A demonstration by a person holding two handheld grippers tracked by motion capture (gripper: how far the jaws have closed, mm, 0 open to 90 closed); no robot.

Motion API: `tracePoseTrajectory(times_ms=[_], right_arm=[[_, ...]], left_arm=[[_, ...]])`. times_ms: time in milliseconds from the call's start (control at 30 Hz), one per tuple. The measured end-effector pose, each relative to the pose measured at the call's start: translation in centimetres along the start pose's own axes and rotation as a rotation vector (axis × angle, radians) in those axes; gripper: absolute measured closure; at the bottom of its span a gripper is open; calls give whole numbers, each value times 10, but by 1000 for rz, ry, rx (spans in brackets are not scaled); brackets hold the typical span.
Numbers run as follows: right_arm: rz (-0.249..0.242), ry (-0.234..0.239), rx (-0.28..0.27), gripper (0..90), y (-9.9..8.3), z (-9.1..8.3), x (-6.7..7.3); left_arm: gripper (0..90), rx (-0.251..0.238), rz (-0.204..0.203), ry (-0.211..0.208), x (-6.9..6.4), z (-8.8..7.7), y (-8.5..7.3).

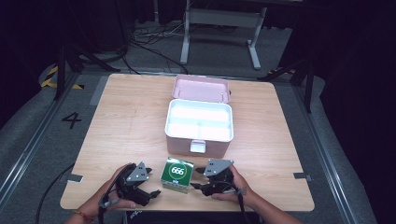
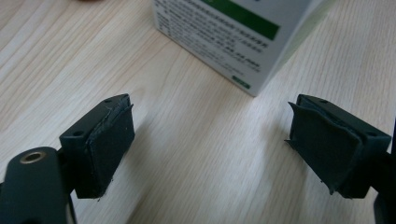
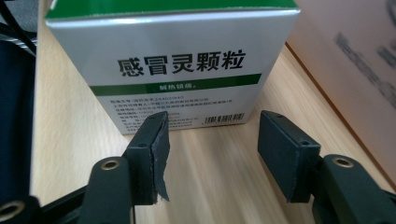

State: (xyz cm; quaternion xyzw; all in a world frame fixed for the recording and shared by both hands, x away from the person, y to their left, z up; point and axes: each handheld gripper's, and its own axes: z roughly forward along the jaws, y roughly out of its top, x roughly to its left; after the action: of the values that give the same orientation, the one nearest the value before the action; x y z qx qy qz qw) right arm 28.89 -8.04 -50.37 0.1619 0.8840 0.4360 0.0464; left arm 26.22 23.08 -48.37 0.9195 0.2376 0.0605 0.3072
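A green and white medicine box [image 1: 177,174] with black print stands on the wooden table [image 1: 126,126] near the front edge, between my two grippers. My left gripper [image 1: 152,183] lies just left of it, open and pointing at it. In the left gripper view the box [image 2: 229,32] is beyond the open left gripper [image 2: 210,130], with bare table between the pads. My right gripper [image 1: 196,178] sits just right of the box, also open. In the right gripper view the box [image 3: 177,60] fills the space ahead of the open right gripper [image 3: 212,140], whose pads are apart from it.
An open pink case [image 1: 199,126] with a white divided tray stands behind the box at mid table, its lid [image 1: 201,87] leaning back. Its pink wall [image 3: 355,70] shows at the right of the right gripper view. A metal stand [image 1: 219,28] is on the floor beyond the table.
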Motion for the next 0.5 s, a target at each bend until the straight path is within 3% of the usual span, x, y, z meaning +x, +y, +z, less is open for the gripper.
tracePoseTrajectory(times_ms=[167, 267, 400, 500], right_arm=[[-8, 5, -11, 471, 11, 15, -3], [-36, 7, -22, 498, 23, 31, -5], [-43, 21, -28, 492, 27, 35, -7], [-61, 33, -21, 475, 24, 23, -11]], left_arm=[[138, -1, -29, 31, 3, -4, -5], [124, 2, -57, 55, 8, -8, -9], [121, -2, -71, 67, 10, -9, -10], [113, -2, -84, 80, 13, -10, -12]])
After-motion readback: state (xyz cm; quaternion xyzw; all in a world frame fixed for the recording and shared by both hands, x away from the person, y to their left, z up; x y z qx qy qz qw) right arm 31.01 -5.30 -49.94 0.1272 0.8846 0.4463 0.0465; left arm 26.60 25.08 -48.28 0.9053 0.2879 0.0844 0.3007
